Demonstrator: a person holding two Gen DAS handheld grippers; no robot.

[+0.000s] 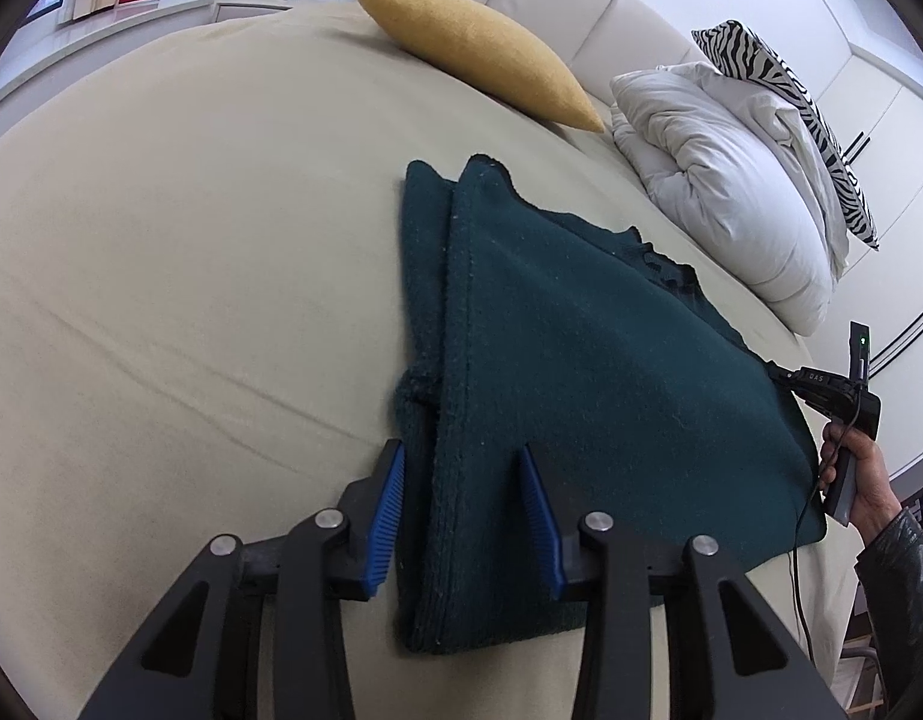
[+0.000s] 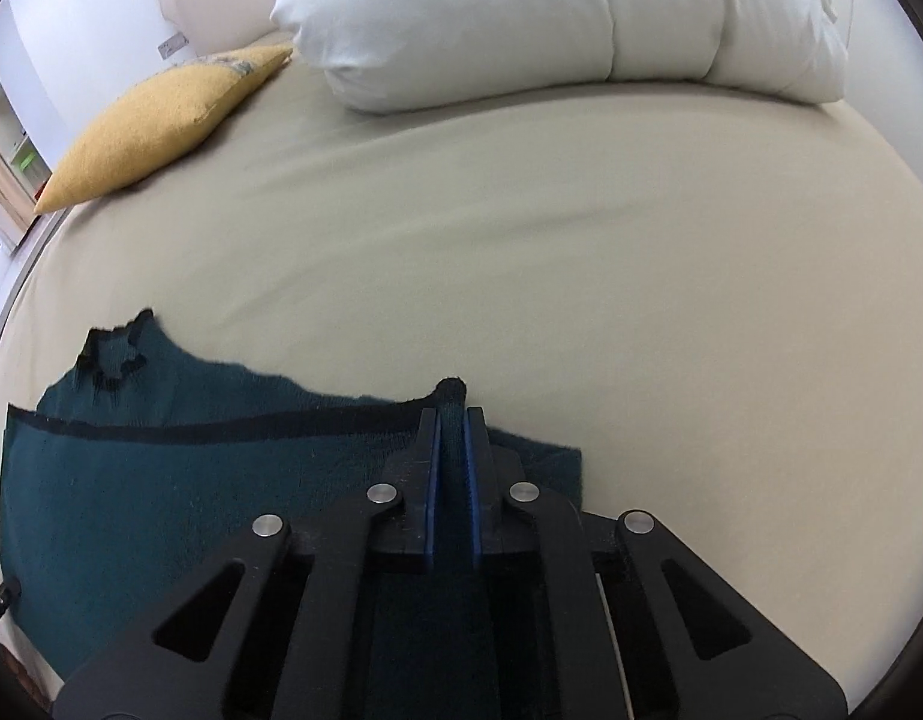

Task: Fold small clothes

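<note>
A dark green knit garment (image 1: 581,372) lies on the beige bed, with its left side folded over. My left gripper (image 1: 461,462) is open, its blue pads on either side of the folded edge near the front, low over the cloth. My right gripper (image 2: 452,420) is shut on a pinched edge of the same garment (image 2: 131,480). The right gripper also shows in the left wrist view (image 1: 833,390), at the garment's right edge, held by a hand.
The beige bed sheet (image 1: 191,270) spreads around the garment. A yellow cushion (image 1: 479,54), a white folded duvet (image 1: 731,180) and a zebra-print pillow (image 1: 779,102) lie along the headboard. The duvet (image 2: 551,12) lies ahead in the right wrist view.
</note>
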